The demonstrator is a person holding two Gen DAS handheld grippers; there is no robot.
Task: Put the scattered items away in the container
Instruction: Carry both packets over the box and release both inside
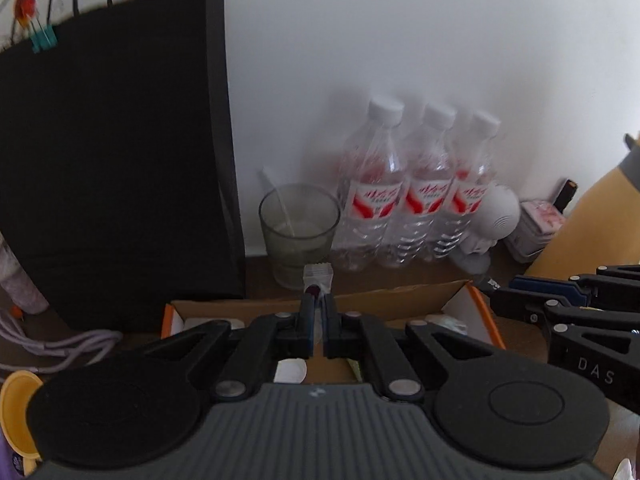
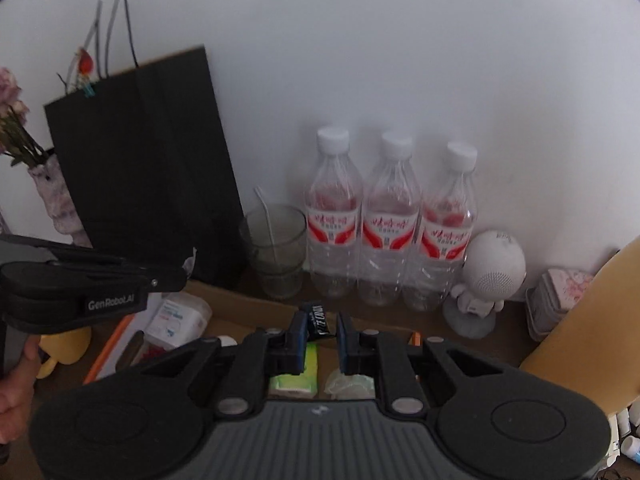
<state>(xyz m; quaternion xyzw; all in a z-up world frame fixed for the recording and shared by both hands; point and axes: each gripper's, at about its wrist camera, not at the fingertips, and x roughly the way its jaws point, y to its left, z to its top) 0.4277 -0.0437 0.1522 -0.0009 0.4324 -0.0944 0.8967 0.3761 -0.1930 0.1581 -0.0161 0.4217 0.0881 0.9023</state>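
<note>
We hold both grippers over the cardboard box (image 1: pixel 400 294), which sits on the brown table (image 1: pixel 264 268) in front of the back wall.

Left gripper (image 1: pixel 318 308): jaws nearly together, pinching a small clear sachet (image 1: pixel 318 276) with a dark red bit at its lower end. The sachet sticks up past the fingertips, above the box's far edge.

Right gripper (image 2: pixel 322 326): jaws clamped on a small black packet (image 2: pixel 318 318) with white lettering, held tilted above the box interior.

The left wrist view shows only the box's rim, an orange edge and some white items inside; our own gripper hides most of it. The right wrist view shows more contents: a green packet (image 2: pixel 298 372), a crumpled clear wrapper (image 2: pixel 348 384), a white labelled pack (image 2: pixel 178 318) and a dark case with red bits (image 2: pixel 138 350).

Along the table's back edge, both views show a black paper bag (image 2: pixel 144 168), a glass tumbler (image 2: pixel 276 252) with a straw, three water bottles (image 2: pixel 392 224) and a white astronaut figure (image 2: pixel 486 276).

Only the right view shows the dried flowers (image 2: pixel 12 120) at far left and the yellow toy (image 2: pixel 64 346) beside the box's left side. Only the left view shows the lilac cable (image 1: pixel 52 346) coiled at the table's left.
</note>
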